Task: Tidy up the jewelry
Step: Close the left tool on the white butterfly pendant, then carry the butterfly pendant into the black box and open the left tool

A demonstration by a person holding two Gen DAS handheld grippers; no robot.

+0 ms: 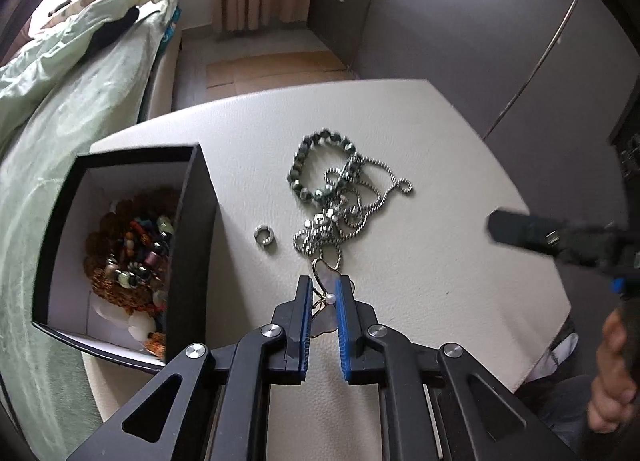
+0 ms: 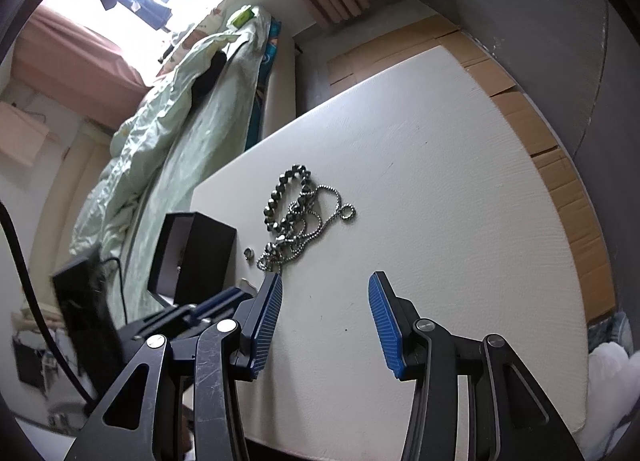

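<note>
left tongs [image 1: 324, 301] are narrowing around a gold-wire heart earring [image 1: 326, 293] with a small pearl, lying at the near end of the jewelry pile; the blue pads are sitting right at its sides, seemingly pinching it, though the wire is so thin that firm contact is hard to confirm. the tongs are pointing steeply down, probably so the tips can get under a flat piece lying on the surface [image 1: 440, 165].

black box [image 1: 188, 229] is standing open just left of the tongs, already holding beaded bracelets, so the short carry is likely sideways into it.

remaining on the surface: a dark beaded bracelet [image 1: 320, 165] tangled with a ball chain [image 1: 376, 189], and a small silver ring [image 1: 265, 236] lying apart, between pile and box. the earring looks close to the chain's end; lifting it could be dragging the chain along.

right tongs [image 2: 326, 317] are hovering spread and empty over bare surface, near the pile, likely waiting to steady the tangle or take the next piece.
</note>
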